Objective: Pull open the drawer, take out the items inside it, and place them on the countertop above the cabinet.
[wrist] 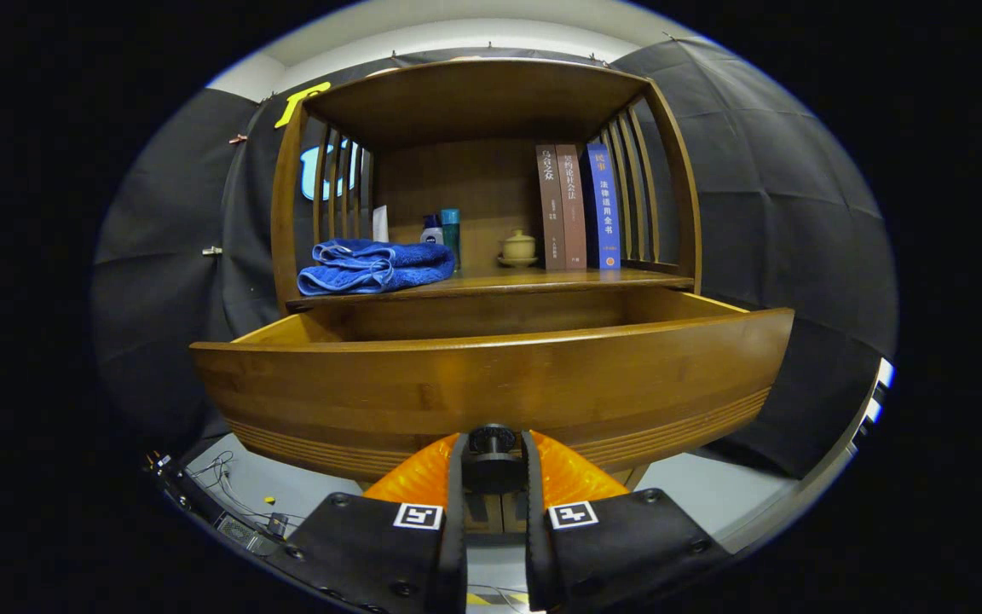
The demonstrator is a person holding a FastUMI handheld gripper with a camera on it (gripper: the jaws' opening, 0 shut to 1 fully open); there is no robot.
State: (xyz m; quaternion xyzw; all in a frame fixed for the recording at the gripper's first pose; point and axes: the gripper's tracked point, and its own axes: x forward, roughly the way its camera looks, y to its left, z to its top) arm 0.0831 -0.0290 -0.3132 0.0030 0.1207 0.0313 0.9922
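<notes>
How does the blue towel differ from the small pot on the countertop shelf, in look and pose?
The blue towel is soft, folded and lies flat at the shelf's front; the small pot is rigid, pale, lidded and stands upright on a saucer, further back. The towel is much wider than the pot. Both rest on the countertop above the pulled-out drawer, whose knob sits between the gripper fingers.

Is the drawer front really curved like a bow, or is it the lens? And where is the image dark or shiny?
Gripper view: the fisheye lens bends the drawer front, which bulges toward the gripper, whose fingers are closed on the dark knob. The varnished front shows soft glare. The drawer's inside lies in shadow, its contents hidden. The blue towel and books look sharp.
</notes>
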